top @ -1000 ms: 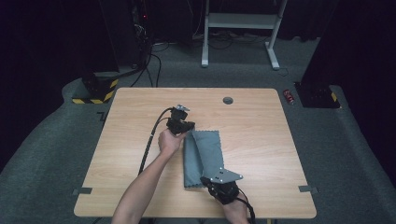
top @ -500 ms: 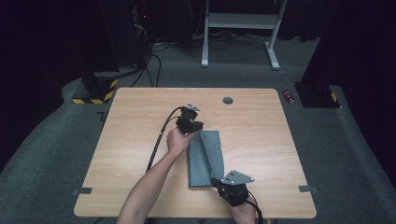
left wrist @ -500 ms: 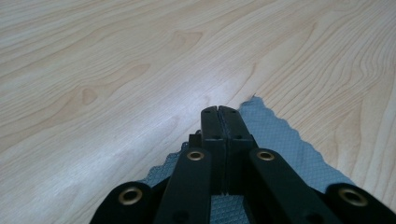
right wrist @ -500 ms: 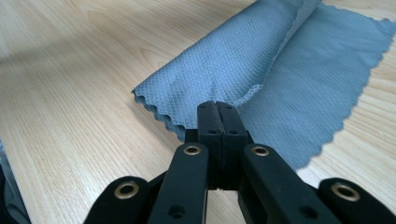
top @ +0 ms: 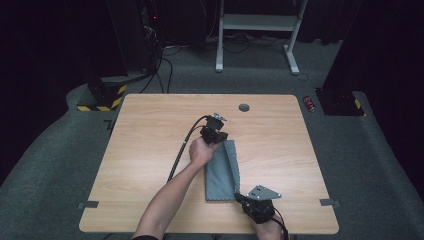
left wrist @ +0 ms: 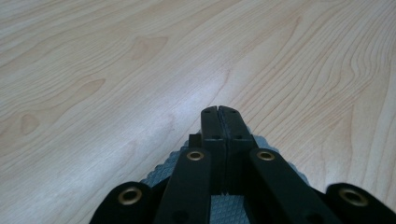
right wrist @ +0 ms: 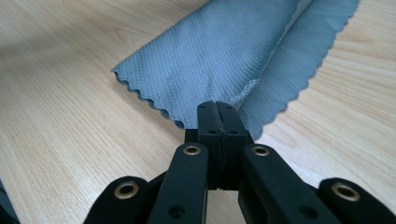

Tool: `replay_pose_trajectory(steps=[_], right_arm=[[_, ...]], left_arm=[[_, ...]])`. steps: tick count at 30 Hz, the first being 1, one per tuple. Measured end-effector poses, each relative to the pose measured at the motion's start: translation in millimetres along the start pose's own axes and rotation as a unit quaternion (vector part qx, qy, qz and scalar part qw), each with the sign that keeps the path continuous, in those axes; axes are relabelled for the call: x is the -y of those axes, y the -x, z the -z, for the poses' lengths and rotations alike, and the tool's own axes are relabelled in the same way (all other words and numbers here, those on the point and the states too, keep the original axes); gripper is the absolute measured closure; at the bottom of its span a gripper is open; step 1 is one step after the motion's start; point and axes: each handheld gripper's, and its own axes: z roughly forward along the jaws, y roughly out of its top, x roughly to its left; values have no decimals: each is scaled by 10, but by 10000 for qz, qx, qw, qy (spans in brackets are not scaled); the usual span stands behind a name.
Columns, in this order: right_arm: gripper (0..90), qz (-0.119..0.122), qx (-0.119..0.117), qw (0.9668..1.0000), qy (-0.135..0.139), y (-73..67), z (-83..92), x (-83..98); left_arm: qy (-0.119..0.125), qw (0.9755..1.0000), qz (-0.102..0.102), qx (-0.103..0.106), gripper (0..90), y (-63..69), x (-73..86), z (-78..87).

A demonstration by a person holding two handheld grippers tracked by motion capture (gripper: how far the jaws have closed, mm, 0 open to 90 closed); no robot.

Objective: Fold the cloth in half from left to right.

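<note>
A grey waffle-textured cloth with scalloped edges lies lengthwise on the wooden table, its right side doubled over in a long fold. My left gripper is at the cloth's far end, jaws shut, with the cloth showing on both sides under the closed jaws. At the cloth's near right corner is my right gripper. Its jaws are shut where the fold of the cloth runs into them. How much cloth is pinched is hidden.
A black cable trails from the left gripper toward the near-left. A round grommet sits near the table's far edge. On the floor beyond are a white frame, a yellow-and-black striped base and a small red object.
Both grippers have moved to the right across the table, the left one also farther away. The cloth's edge has come over with them, so the cloth lies further right and more folded.
</note>
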Motion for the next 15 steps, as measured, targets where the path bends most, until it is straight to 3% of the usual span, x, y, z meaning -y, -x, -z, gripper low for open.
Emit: replay_pose_trajectory(steps=[6, 15], right_arm=[[899, -113, 22, 9999, -88, 51, -4, 57], [895, -204, 51, 9996, -165, 86, -5, 47]], left_arm=[[-99, 9999, -94, -35, 895, 59, -22, -102], [-121, 9998, -32, -120, 890, 69, -11, -211]])
